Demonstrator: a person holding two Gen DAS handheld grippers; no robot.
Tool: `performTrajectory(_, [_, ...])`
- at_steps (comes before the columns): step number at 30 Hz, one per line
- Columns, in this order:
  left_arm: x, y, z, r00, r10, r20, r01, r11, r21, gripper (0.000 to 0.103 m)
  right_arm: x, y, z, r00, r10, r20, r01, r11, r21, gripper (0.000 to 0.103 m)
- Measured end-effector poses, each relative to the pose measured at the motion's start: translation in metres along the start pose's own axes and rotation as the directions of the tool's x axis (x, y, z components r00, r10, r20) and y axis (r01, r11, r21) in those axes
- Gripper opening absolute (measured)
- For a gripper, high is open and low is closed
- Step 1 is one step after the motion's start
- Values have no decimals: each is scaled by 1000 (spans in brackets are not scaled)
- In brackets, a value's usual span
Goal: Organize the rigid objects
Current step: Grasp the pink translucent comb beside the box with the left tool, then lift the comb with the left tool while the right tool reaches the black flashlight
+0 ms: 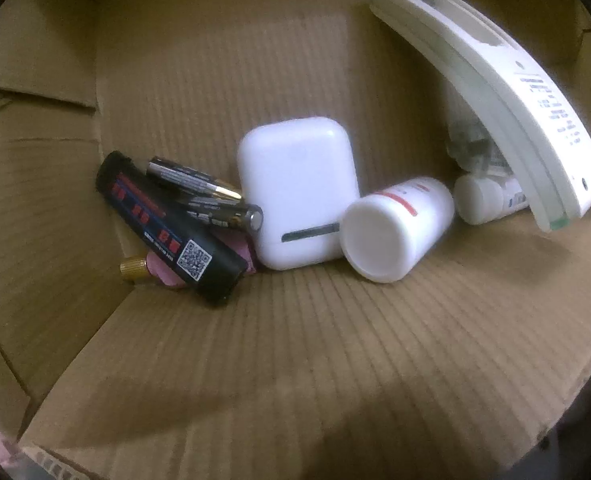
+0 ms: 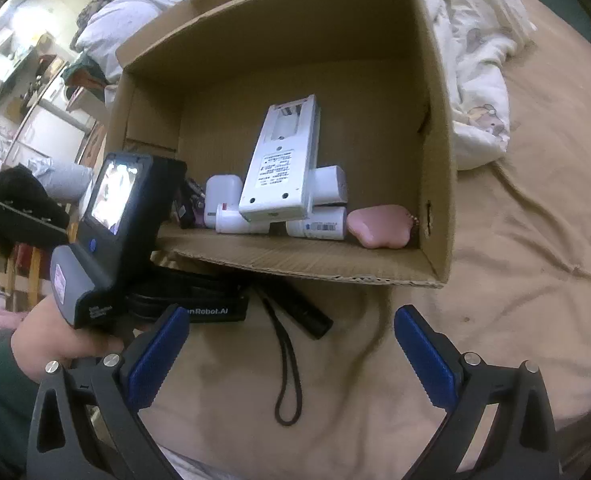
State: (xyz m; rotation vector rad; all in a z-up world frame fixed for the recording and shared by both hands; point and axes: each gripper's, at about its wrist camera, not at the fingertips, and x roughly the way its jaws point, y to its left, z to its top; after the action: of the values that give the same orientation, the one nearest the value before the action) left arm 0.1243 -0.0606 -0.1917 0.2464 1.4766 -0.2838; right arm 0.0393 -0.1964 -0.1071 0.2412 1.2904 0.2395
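Cardboard box (image 2: 439,128) lies on its side on the bed (image 2: 527,264). Inside: remote (image 2: 279,164) leaning over white bottles (image 1: 395,228), earbud case (image 1: 299,192), batteries (image 1: 211,196), black lighter (image 1: 167,224). Right tongs (image 2: 291,356) apart, empty, outside the box. Left tongs' fingers unseen, cannot tell.

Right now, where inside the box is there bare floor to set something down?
Free: the front strip of the cardboard box floor, before the pill bottle and earbud case. Crowded: the back row, from batteries to the remote and pink piece.
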Motion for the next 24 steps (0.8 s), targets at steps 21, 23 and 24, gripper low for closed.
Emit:
performTrajectory(21, [-21,62,-78,991,50,-125,-62,993,-100,91,-9,-5,3,1000,22,10,-22,1000,11,103])
performTrajectory(23, [-16,58,-78,991,72,-116,-82,993,-84,92,-4,-10,1,999,45,-18,-45,998,45,103])
performTrajectory(24, [-14,54,-78,990,82,-111,-91,993,-78,95,0,-15,-1,997,67,-35,-64,995,73,103])
